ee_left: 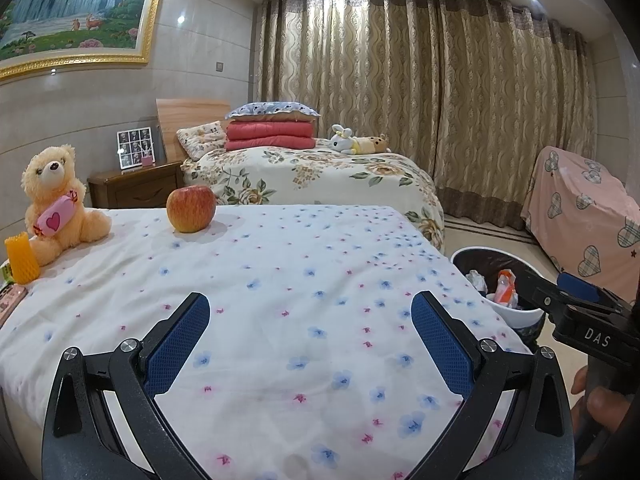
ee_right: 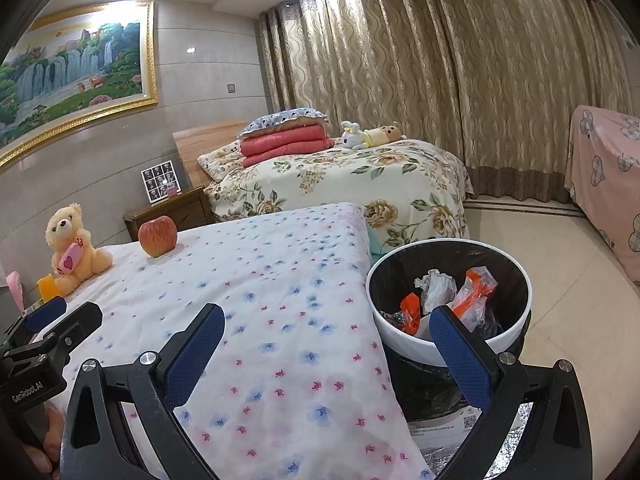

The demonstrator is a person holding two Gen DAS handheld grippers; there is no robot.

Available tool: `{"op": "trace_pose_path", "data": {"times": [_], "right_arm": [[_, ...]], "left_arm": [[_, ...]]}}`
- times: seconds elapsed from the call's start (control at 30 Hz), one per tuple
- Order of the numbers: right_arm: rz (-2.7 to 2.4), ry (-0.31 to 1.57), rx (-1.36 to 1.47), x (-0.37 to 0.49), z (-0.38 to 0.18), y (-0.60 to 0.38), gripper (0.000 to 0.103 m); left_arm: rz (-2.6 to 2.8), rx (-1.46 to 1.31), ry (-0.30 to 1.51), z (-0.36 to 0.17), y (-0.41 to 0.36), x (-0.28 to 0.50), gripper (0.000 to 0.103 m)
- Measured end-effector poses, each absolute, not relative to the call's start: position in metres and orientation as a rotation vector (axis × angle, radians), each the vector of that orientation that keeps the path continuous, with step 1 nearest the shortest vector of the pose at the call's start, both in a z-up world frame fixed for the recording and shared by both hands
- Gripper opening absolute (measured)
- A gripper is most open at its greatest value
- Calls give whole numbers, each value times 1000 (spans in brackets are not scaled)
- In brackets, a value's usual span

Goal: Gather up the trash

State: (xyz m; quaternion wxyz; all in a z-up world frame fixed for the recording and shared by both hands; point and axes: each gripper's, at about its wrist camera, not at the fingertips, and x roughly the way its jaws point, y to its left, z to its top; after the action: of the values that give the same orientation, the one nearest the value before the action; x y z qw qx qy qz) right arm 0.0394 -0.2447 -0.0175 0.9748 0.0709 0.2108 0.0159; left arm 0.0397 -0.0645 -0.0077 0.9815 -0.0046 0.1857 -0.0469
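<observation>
Both grippers hung empty over the flowered sheet (ee_left: 280, 280) of the near bed. The left gripper (ee_left: 310, 338) had its jaws spread wide with nothing between them, and the right gripper (ee_right: 326, 346) was likewise released, its right finger lying in front of the bin (ee_right: 516, 332). The bin stood on the floor just beside the bed's right edge, lined with a black bag, and already held crumpled paper (ee_right: 436, 286) and orange wrappers (ee_right: 474, 294).

The trash seemed mostly gathered; this looked like the pause between a drop and the next pickup. The orange foam net (ee_left: 21, 258) at the far left, just beside the teddy bear (ee_left: 56, 198), was the likeliest piece left. The apple (ee_left: 191, 208) looked whole, probably not trash. The next move would call for the left gripper to reach far left and pinch the soft net gently.
</observation>
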Motion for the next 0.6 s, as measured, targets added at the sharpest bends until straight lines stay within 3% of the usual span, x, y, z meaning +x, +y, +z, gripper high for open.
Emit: {"op": "trace_pose_path", "data": {"times": [0.6], "right_arm": [[34,425,144,39,-16,-244,103]], "left_arm": [[-98,-9,372,-6,-66,37,103]]}}
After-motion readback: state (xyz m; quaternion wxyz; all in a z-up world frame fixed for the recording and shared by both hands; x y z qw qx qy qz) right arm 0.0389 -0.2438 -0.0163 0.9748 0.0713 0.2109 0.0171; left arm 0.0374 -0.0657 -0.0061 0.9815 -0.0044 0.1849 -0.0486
